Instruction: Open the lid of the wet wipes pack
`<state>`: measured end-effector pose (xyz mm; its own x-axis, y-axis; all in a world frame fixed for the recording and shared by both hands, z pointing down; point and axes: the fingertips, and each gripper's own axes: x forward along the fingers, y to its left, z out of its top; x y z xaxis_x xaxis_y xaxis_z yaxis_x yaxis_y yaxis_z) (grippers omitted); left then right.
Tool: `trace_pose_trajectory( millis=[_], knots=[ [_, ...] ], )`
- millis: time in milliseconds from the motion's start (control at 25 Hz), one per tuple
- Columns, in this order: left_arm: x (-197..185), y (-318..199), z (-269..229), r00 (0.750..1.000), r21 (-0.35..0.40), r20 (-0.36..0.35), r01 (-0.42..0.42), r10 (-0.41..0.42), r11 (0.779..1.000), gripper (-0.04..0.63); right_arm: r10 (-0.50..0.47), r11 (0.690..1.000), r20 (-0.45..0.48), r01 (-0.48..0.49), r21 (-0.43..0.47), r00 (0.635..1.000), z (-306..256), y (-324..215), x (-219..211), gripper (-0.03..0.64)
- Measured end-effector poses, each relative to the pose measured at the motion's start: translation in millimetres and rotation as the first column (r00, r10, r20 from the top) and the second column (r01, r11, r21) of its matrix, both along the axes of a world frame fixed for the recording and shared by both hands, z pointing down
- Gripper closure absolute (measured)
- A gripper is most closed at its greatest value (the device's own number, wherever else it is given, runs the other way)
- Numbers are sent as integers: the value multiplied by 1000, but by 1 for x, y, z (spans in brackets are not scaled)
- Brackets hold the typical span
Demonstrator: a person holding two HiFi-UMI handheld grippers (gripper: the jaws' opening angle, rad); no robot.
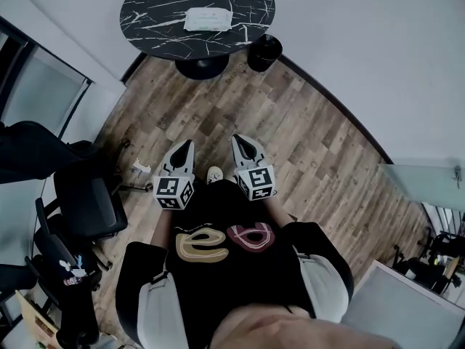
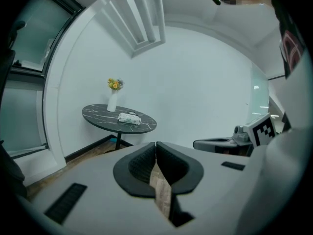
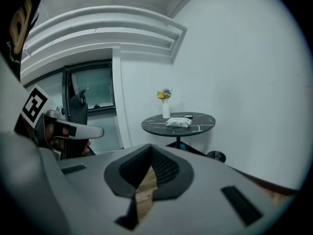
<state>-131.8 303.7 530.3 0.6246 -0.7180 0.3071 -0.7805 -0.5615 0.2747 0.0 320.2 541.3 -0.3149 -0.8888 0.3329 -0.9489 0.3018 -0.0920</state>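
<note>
fingers (image 2: 141, 166) black, ribbed; table (image 2: 99, 114) round, marbled

**Three Views, One Shared Landmark**

The head camera looked steeply down from above the person, with the round marble table (image 1: 196, 17) well ahead at the top of its frame. Cameras on the left gripper (image 1: 189, 145) and right gripper (image 1: 237, 139) looked almost level along their jaws toward that table, well apart from it. All three views shared the table, and each gripper view also caught the other gripper.
</note>
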Motion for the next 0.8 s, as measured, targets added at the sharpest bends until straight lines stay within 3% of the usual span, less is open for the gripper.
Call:
trace_pose_trajectory(
  millis=[480,800],
  knots=[
    [18,-44,5,999,-2,17,-51,51,999,575,75,997,14,-75,13,997,2,-31,24,606],
    [34,-106,4,995,4,6,-102,102,995,575,136,991,-3,-136,4,991,6,-74,38,606]
  ],
)
